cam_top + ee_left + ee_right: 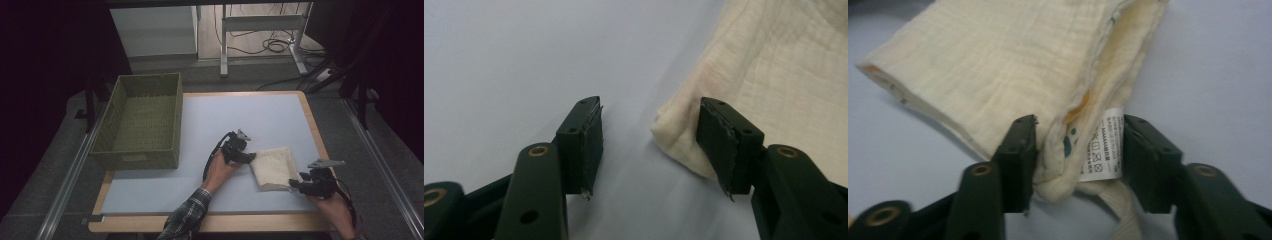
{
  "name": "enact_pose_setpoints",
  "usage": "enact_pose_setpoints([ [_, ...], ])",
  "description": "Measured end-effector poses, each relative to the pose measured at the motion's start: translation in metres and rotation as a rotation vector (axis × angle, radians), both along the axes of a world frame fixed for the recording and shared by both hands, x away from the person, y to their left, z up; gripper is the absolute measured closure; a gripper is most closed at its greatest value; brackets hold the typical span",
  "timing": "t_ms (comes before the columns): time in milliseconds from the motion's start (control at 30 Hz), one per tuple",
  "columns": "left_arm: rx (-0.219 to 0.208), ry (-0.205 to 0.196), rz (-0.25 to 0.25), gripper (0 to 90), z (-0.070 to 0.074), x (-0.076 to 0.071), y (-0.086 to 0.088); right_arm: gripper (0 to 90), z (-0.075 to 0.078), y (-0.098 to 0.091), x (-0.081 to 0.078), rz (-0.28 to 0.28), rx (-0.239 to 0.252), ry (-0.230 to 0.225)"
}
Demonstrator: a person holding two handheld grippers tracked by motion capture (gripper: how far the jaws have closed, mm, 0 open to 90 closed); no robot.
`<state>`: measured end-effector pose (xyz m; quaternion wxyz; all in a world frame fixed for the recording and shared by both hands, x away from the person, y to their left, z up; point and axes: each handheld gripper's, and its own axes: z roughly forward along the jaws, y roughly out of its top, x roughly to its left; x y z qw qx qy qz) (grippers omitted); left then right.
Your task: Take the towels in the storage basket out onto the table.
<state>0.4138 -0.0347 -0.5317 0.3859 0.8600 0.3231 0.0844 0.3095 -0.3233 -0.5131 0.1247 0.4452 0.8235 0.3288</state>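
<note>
High view: a folded cream muslin cloth (275, 167) lies flat on the pale blue bench (240, 120), at about four o'clock from the bench's middle, well apart from the green woven rectangular basket (142, 120) at nine o'clock. The two tools flank the cloth at opposite corners, probably to take hold of it for a lift or a further fold. The left tool (248, 157) sits at the cloth's ten o'clock corner; in the left gripper view its jaws stand spread, one pad resting against the corner fold (674, 135), the other on bare bench, so nothing is pinched. The right tool (296, 186) sits at the cloth's five o'clock corner; in the right gripper view its jaws straddle the bunched corner and its white care label (1107, 150), touching it loosely rather than clamping.
</note>
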Motion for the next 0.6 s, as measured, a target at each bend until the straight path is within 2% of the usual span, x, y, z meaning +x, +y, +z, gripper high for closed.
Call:
enact_pose_setpoints([
  [133,0.012,0.006,-0.012,45.1,0.001,0.0,0.0,68.8,0.0,0.0,0.001,0.006,0.043,0.037],
  [167,0.012,0.005,-0.022,46.8,0.001,0.0,0.0,74.7,-0.001,-0.001,0.002,0.017,0.067,0.055],
  [233,0.015,0.017,-0.034,51.8,0.002,-0.001,-0.001,78.2,-0.002,-0.004,0.003,0.021,0.111,0.084],
  [333,0.029,0.043,-0.064,62.7,0.006,-0.002,-0.004,80.6,-0.002,-0.005,0.004,0.025,0.129,0.096],
  [433,0.037,0.078,-0.096,75.8,0.009,-0.001,-0.007,81.5,-0.001,-0.005,0.004,0.03,0.125,0.083],
  [467,0.047,0.076,-0.106,79.5,0.01,-0.001,-0.008,81.5,-0.001,-0.005,0.003,0.03,0.128,0.078],
  [500,0.067,0.057,-0.116,83.1,0.012,-0.002,-0.009,81.5,0.0,-0.005,0.003,0.033,0.129,0.076],
  [567,0.105,0.037,-0.127,85.7,0.016,-0.003,-0.012,81.6,0.001,-0.005,0.002,0.045,0.134,0.074],
  [600,0.106,0.031,-0.125,85.8,0.017,-0.003,-0.013,81.5,0.002,-0.004,0.001,0.051,0.137,0.075],
])
